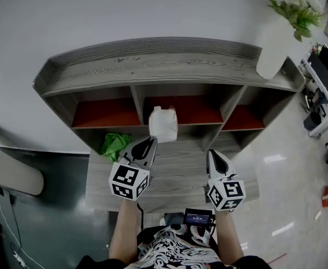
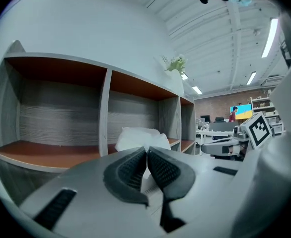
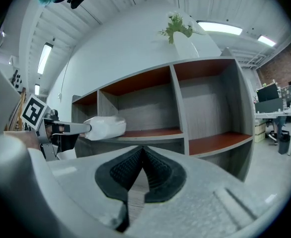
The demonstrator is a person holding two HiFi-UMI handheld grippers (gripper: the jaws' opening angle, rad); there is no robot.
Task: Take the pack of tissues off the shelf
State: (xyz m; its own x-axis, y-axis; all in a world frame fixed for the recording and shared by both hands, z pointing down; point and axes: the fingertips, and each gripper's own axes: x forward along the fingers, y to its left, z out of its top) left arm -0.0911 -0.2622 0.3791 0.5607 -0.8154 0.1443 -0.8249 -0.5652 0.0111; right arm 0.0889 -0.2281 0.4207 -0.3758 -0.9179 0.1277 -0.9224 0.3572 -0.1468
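Head view, from the left: a crumpled green cloth point(image 1: 115, 144) lies on the grey wood-grain tabletop point(image 1: 178, 178), just in front of the grey wooden shelf with red-brown compartment floors point(image 1: 153, 66) and below its left compartment. Beside the cloth, the left gripper point(image 1: 150, 141) has its jaws pinched shut on the near edge of the soft white plastic pack of tissues point(image 1: 163, 123). The pack hangs in the air just in front of the shelf's middle compartment and, as the right gripper view shows, is clear of its floor. The step in hand looks like the carry-away. The grip is only a thin bite on a floppy wrapper, so I judge the pack should be drawn straight back from the shelf, level and unhurried, with no swing that could pull it free. Further right, the right gripper point(image 1: 213, 153) hovers over the tabletop in front of the shelf, its jaws closed together on nothing; it could come under the pack as support. A tall white vase with a green plant point(image 1: 275, 49) stands at the right end of the shelf's top, well off the path.
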